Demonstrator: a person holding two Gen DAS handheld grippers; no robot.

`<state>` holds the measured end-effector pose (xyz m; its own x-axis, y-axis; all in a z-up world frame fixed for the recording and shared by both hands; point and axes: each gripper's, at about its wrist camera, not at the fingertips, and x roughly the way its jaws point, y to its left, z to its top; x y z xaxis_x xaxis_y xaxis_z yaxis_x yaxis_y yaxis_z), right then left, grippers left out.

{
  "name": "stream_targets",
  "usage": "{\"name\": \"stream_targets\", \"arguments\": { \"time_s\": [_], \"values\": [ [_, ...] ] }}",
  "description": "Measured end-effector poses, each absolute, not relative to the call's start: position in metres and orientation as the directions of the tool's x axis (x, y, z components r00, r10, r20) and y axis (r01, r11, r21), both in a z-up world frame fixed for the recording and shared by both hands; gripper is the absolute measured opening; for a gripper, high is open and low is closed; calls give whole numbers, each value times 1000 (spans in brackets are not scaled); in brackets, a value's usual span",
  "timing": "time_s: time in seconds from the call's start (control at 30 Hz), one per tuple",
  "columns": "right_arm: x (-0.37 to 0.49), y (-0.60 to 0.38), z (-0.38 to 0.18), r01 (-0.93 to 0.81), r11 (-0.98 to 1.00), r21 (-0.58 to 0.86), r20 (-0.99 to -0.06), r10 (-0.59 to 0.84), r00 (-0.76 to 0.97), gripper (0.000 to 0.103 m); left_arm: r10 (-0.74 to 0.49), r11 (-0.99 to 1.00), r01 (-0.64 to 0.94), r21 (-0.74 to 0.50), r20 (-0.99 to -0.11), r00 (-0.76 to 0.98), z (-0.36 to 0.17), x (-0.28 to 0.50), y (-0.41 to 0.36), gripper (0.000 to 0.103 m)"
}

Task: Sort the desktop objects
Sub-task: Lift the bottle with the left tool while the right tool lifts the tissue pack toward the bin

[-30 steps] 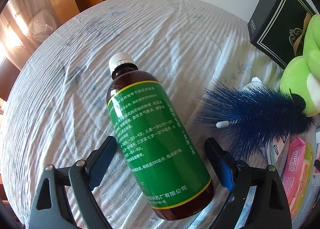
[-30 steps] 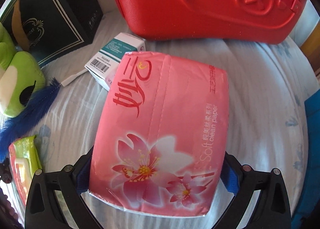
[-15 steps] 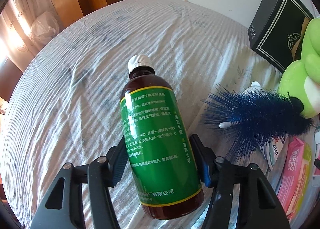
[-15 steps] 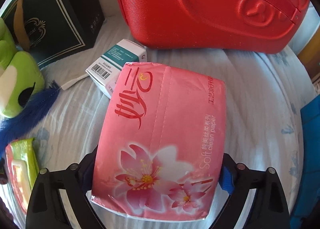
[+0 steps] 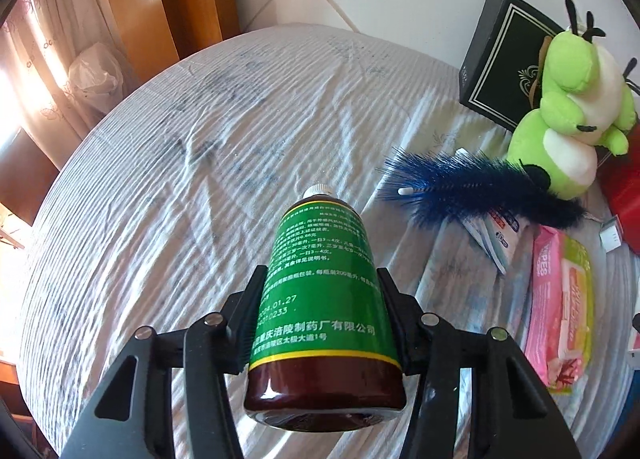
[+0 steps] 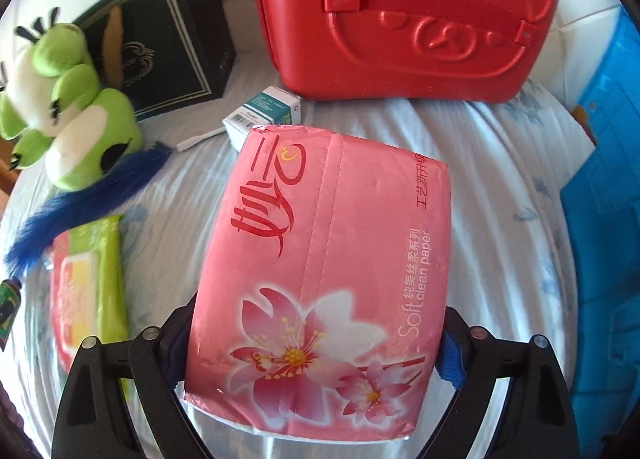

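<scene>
The left gripper [image 5: 320, 323], jaws closing, clamps the brown bottle [image 5: 320, 299], whose long axis runs forward along the fingers, cap away. The right gripper [image 6: 316, 335] squeezes the pink tissue pack [image 6: 320, 259] across its width (both look lifted off the cloth-covered table [image 5: 160, 179]).

L gripper [image 5: 322, 315] closing, both pads already pressed on a brown medicine bottle [image 5: 324, 311] w/ green label; white cap [image 5: 318, 191] points away from it. Ahead-right: blue bottle brush [image 5: 472, 191] touching a green plush toy [image 5: 572, 127], black box [image 5: 504, 79] behind. Right of gripper: pink/green wipes pack [image 5: 560, 307]. All on wrinkled white cloth [image 5: 180, 187].
</scene>
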<state>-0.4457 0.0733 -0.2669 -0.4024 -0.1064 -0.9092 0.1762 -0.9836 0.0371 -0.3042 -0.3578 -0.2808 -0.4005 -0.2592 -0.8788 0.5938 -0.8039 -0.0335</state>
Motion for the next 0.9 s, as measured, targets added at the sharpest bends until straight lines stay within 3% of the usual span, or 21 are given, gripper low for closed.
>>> {"name": "stream_targets", "arguments": {
  "time_s": [0.23, 0.57, 0.9],
  "values": [
    [-396, 68, -231, 214, -976, 27, -874, -127, -468, 93, -248, -825, 561, -71, -845, -473, -241, -259, -332, 51],
    [-302, 80, -136, 208, -978, 11, -776, -140, -615, 93, -234, -901, 424, -98, -713, -661, -142, -221, -266, 51],
    [-220, 118, -60, 108, -994, -24, -654, -67, -753, 93, -78, -978, 177, -107, -604, -794, -68, -210, -158, 51]
  ]
}}
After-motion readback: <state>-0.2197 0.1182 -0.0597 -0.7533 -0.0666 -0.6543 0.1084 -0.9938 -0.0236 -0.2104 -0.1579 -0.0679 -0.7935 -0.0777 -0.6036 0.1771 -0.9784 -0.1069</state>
